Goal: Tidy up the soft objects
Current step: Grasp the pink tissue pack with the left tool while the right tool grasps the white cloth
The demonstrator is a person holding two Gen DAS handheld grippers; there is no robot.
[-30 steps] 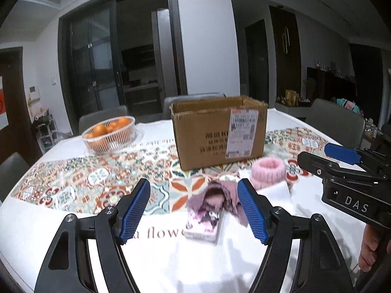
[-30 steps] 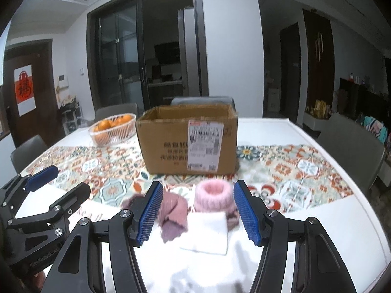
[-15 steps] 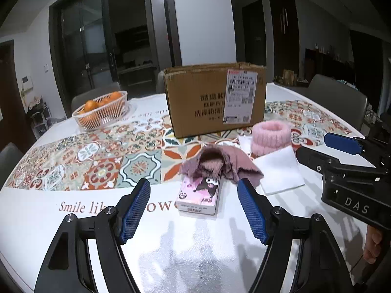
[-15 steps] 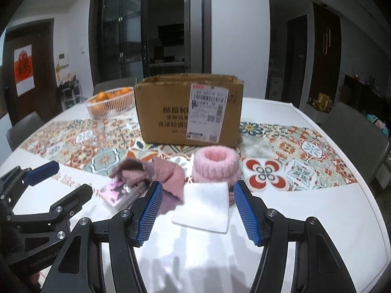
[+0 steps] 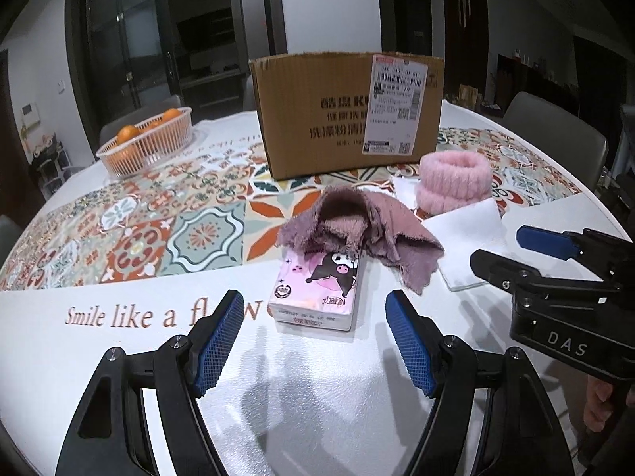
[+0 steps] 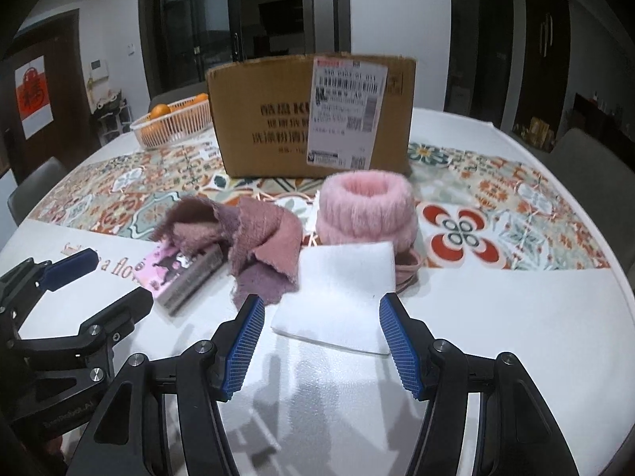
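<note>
A pink tissue pack (image 5: 317,289) lies on the table, its far end under a crumpled mauve cloth (image 5: 377,230). A fluffy pink band (image 5: 456,182) and a folded white cloth (image 5: 468,242) lie to its right. A cardboard box (image 5: 345,115) stands behind them. My left gripper (image 5: 315,341) is open and empty, just short of the tissue pack. My right gripper (image 6: 321,341) is open and empty, its tips at the near edge of the white cloth (image 6: 341,297). The mauve cloth (image 6: 258,238), pink band (image 6: 369,206), tissue pack (image 6: 174,273) and box (image 6: 313,115) also show there.
A basket of oranges (image 5: 147,142) stands at the back left on a patterned runner (image 5: 158,230). Grey chairs (image 5: 555,131) stand around the white round table (image 5: 278,396). The right gripper shows in the left wrist view (image 5: 528,254), and the left gripper in the right wrist view (image 6: 103,281).
Both grippers have come down and forward toward the table. The soft objects and the box look larger and closer. Both stayed open.
</note>
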